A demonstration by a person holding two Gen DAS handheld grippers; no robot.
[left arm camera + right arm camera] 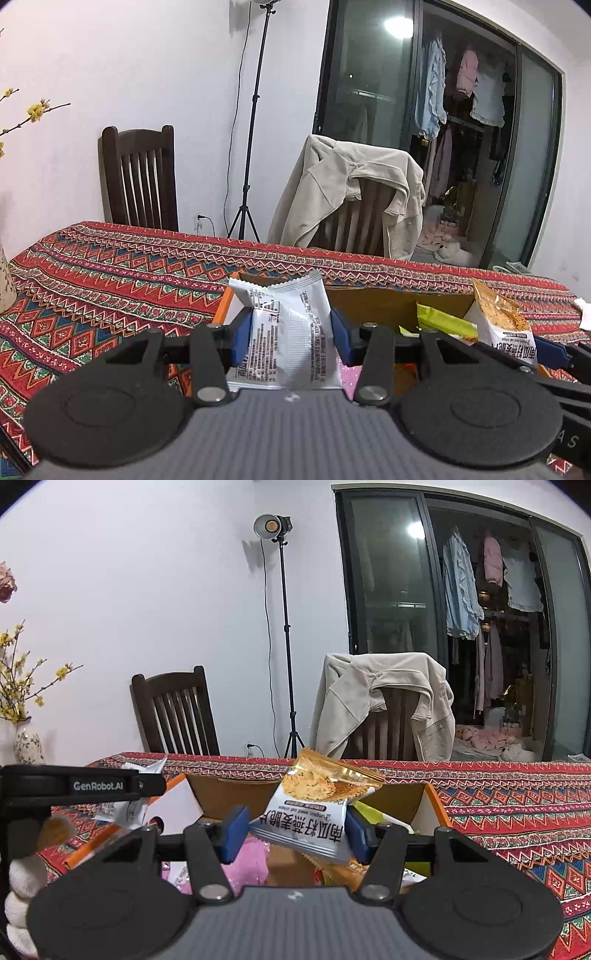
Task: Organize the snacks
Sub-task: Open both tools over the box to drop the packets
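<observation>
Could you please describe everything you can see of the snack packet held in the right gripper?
The snack packet is a small glossy foil pouch, white below with dark printed characters and gold above with a picture of crumbly crisps. Its ends are crimped and serrated. It stands tilted, text upside down, clamped between the blue pads of the right gripper, above the open cardboard box on the patterned tablecloth.

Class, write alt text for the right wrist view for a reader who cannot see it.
The right gripper pinches a white snack packet with a gold top above an open cardboard box on a red patterned tablecloth. At left, the left gripper holds another packet.
</observation>
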